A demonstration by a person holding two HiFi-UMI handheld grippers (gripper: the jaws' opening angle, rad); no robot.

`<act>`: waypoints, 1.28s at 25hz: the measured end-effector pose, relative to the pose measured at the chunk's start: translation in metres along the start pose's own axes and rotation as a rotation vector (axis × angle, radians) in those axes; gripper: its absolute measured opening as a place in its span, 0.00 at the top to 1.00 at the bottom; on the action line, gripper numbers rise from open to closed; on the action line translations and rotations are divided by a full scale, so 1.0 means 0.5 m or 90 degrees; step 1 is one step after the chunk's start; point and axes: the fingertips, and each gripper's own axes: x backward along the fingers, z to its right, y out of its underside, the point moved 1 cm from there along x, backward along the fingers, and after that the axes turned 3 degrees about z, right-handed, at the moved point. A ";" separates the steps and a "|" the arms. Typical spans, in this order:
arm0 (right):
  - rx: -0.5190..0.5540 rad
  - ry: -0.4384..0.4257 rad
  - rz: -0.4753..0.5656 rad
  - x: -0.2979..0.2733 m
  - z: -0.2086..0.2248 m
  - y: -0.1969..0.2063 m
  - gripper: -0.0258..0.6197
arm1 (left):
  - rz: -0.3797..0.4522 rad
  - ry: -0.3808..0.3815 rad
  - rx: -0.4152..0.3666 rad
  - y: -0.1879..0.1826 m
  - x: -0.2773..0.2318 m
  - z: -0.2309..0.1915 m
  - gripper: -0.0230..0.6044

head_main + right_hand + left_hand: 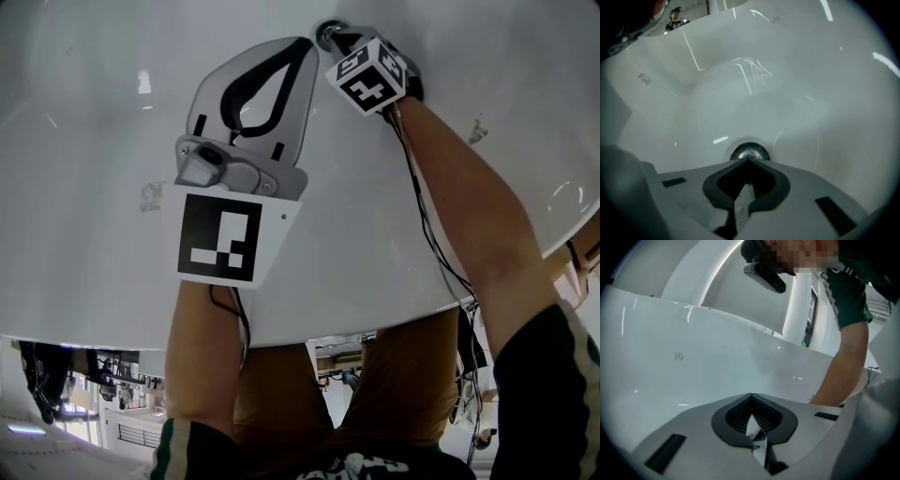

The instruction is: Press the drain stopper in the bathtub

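The right claw (749,159) was shut tight with nothing between its jaws, and its joined tips rested on or just over the near edge of the drain stopper (748,151), a round chrome disc set in the floor of the white bathtub (797,89). Whether the tips were bearing down or only touching could not be told, and nothing showed the stopper as sunk or raised, so the press looked to be at hand rather than finished. What seemed left was a firm push straight down on the disc and then a lift away. The left claw (302,45) was also closed and empty. It hung over the tub floor just beside the right one, pointing at bare enamel and taking no part. A thin cable (424,220) ran along the right forearm (478,197), clear of the drain. A few faint scuff marks (150,195) dotted the enamel. Nothing lay between the tips and the stopper, though the smooth disc might let narrow tips slide off.
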 end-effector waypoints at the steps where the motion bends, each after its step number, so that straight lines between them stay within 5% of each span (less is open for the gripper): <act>1: 0.002 0.006 -0.005 -0.001 0.000 -0.001 0.94 | 0.001 0.000 0.000 -0.002 0.000 0.000 0.95; 32: 0.002 0.011 -0.013 0.018 -0.006 -0.011 0.94 | -0.007 -0.015 0.008 0.011 -0.008 -0.010 0.95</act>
